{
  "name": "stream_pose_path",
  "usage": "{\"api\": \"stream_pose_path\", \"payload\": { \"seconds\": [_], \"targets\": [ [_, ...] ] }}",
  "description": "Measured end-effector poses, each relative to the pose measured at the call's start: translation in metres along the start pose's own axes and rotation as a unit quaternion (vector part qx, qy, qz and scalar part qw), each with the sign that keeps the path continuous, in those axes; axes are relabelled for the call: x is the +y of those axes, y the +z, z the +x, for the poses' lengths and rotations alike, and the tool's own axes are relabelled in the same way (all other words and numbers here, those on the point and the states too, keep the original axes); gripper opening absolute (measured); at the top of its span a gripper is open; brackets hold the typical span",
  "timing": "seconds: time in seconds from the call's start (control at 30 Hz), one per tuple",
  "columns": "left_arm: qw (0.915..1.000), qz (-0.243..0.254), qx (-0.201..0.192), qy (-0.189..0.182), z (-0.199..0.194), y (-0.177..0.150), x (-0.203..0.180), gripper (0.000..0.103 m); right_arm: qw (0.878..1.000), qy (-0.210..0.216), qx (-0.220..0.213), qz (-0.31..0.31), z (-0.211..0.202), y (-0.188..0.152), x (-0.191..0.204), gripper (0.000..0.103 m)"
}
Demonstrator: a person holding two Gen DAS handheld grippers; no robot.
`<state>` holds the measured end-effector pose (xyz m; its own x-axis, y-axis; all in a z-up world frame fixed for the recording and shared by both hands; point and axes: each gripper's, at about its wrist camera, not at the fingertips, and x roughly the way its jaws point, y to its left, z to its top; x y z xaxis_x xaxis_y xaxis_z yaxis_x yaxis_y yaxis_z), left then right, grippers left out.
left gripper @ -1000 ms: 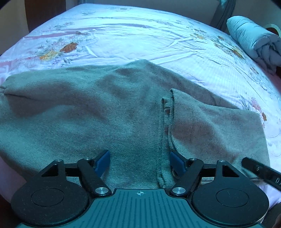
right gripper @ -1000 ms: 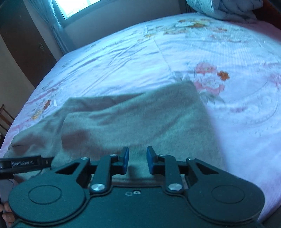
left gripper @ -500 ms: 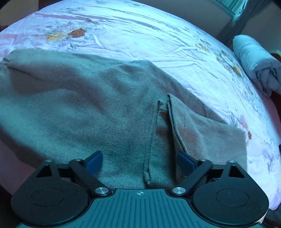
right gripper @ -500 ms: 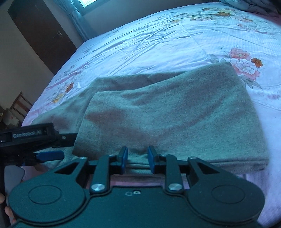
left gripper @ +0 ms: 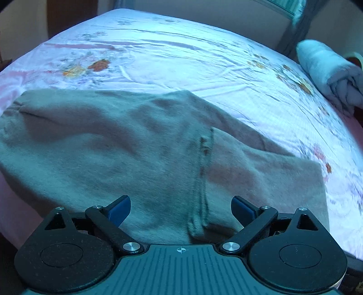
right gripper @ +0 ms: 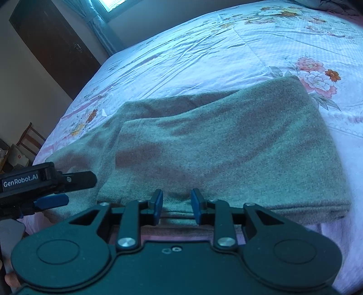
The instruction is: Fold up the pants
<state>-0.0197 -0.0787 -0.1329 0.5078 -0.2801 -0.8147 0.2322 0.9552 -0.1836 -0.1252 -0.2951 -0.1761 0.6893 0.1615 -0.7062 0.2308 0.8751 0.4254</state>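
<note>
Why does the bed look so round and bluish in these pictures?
Left wrist view: the fisheye lens bows the floral bedsheet into a dome; the far rolled pale-blue blanket is blurred. Right wrist view: cool daylight from the window tints everything blue.

We see a wide bed [right gripper: 226,45] that fills most of both views, covered with a pale pink sheet [left gripper: 172,59] printed with pink and orange flowers. At its far right edge in the left view we see a rolled light-blue quilt [left gripper: 326,70]. Behind the bed stands a plain light wall [right gripper: 29,84] with a dark wooden door [right gripper: 54,45]. Beside it a bright window [right gripper: 112,4] with a pale curtain [right gripper: 102,34] gives cool daylight. Low at the left we notice a wooden chair [right gripper: 30,138].
</note>
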Motion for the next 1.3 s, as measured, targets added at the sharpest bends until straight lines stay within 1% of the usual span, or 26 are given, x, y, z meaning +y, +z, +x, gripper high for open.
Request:
{"api": "stream_pose_path", "payload": {
  "seconds": [0.2,0.23,0.27,0.3,0.33,0.4,0.47,0.53,0.67,0.77,0.9,1.0,1.07,1.17,1.23,1.3],
  "targets": [
    [0.9996,0.012,0.024,0.003,0.017,-0.008,-0.013,0.094,1.000,0.001,-0.001,0.002,-0.001,-0.001,-0.001,0.020],
    [0.9997,0.014,0.021,-0.002,0.018,-0.010,-0.015,0.088,1.000,0.002,-0.001,0.003,-0.001,-0.001,-0.001,0.020],
    [0.9997,0.015,0.018,-0.001,0.019,-0.012,-0.015,0.069,1.000,0.003,-0.001,0.003,-0.001,-0.001,-0.001,0.020],
    [0.9997,0.018,0.015,-0.012,0.020,-0.012,-0.016,0.058,1.000,0.003,-0.002,0.004,-0.001,-0.001,-0.002,0.020],
    [0.9994,0.020,0.016,-0.025,0.021,-0.013,-0.017,0.043,1.000,0.004,-0.002,0.006,-0.001,-0.001,-0.002,0.020],
    [0.9991,0.027,0.011,-0.030,0.022,-0.013,-0.020,0.034,1.000,0.006,-0.002,0.011,-0.002,0.000,-0.003,0.020],
    [0.9991,0.022,0.004,-0.035,0.022,-0.012,-0.017,0.022,1.000,0.008,-0.003,0.018,-0.003,0.000,-0.004,0.020],
    [0.9990,0.010,-0.002,-0.043,0.021,-0.010,-0.010,0.016,1.000,0.009,-0.004,0.021,-0.004,0.001,-0.004,0.020],
    [0.9986,0.024,-0.011,-0.047,0.019,-0.012,-0.009,0.014,1.000,0.012,-0.007,0.027,-0.006,0.002,-0.002,0.022],
    [0.9985,0.021,-0.010,-0.050,0.017,-0.014,-0.007,0.013,0.999,0.013,-0.008,0.028,-0.007,0.002,-0.001,0.023],
    [0.9987,-0.011,0.001,-0.050,0.012,-0.014,-0.001,0.014,0.999,0.014,-0.006,0.030,-0.007,0.002,-0.003,0.022],
    [0.9986,-0.004,0.003,-0.052,0.014,-0.016,-0.001,0.014,0.999,0.013,-0.006,0.029,-0.007,0.002,-0.002,0.022],
    [0.9984,-0.011,0.003,-0.055,0.014,-0.017,0.004,0.014,1.000,0.014,-0.006,0.027,-0.007,0.002,-0.001,0.024],
    [0.9986,0.003,-0.010,-0.052,0.005,-0.014,0.002,0.014,1.000,0.019,-0.006,0.024,-0.007,0.003,0.003,0.024],
    [0.9983,-0.002,-0.017,-0.055,-0.003,-0.009,0.007,0.014,0.999,0.024,-0.005,0.021,-0.006,0.006,0.005,0.024],
    [0.9985,-0.008,-0.023,-0.050,-0.009,-0.005,0.015,0.027,0.999,0.028,-0.005,0.017,-0.004,0.007,0.010,0.024]
  ]
}}
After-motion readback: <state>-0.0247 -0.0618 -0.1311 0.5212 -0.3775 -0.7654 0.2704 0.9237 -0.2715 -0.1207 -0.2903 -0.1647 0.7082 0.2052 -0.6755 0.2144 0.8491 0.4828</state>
